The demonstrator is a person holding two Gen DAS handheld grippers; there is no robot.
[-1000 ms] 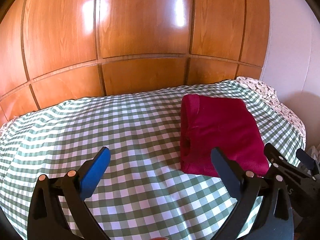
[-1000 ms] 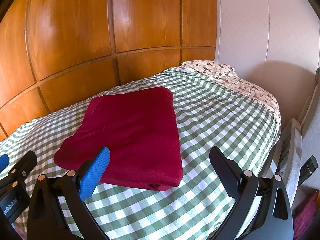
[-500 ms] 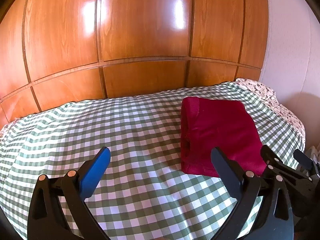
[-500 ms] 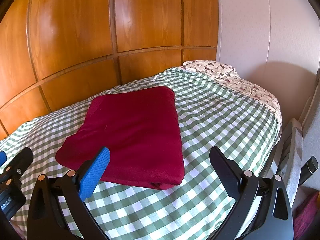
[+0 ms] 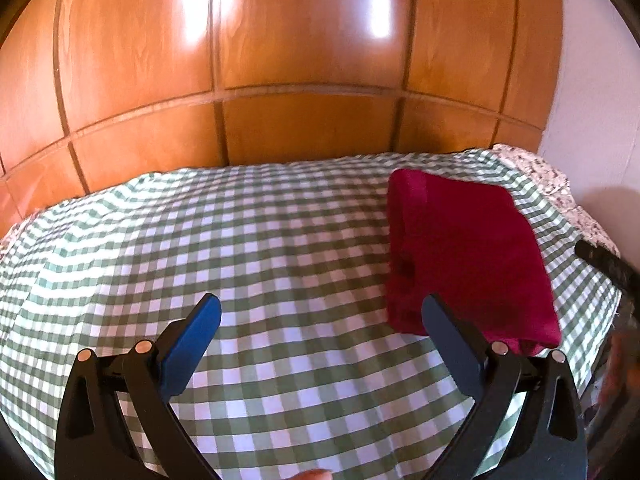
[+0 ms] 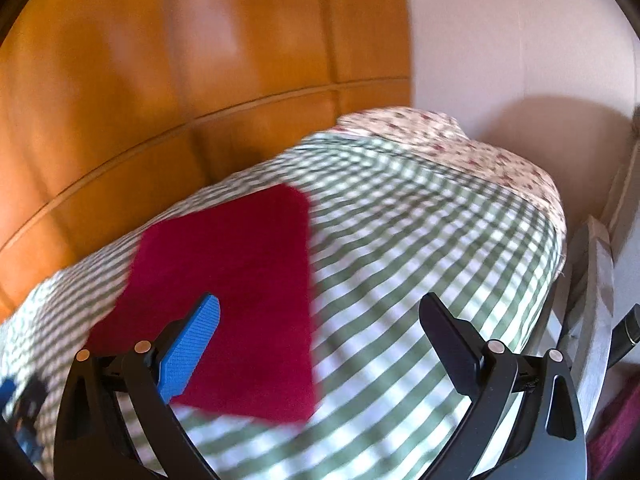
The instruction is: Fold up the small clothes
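A dark red folded garment [image 5: 468,252] lies flat on the green-checked bed cover [image 5: 240,260], at the right in the left wrist view and at the left in the right wrist view [image 6: 236,292]. My left gripper [image 5: 320,312] is open and empty, held above the cover to the left of the garment. My right gripper [image 6: 320,312] is open and empty, above the garment's near right edge. The right wrist view is blurred by motion.
A wooden panelled headboard [image 5: 300,80] runs along the far side of the bed. A floral pillow [image 6: 460,148] lies at the far right corner by a white wall [image 6: 520,40]. A grey chair [image 6: 592,300] stands off the bed's right edge.
Both grippers have pulled back from the folded garment and stay open. The right one is swinging to the right, blurring its view. The garment has not moved.
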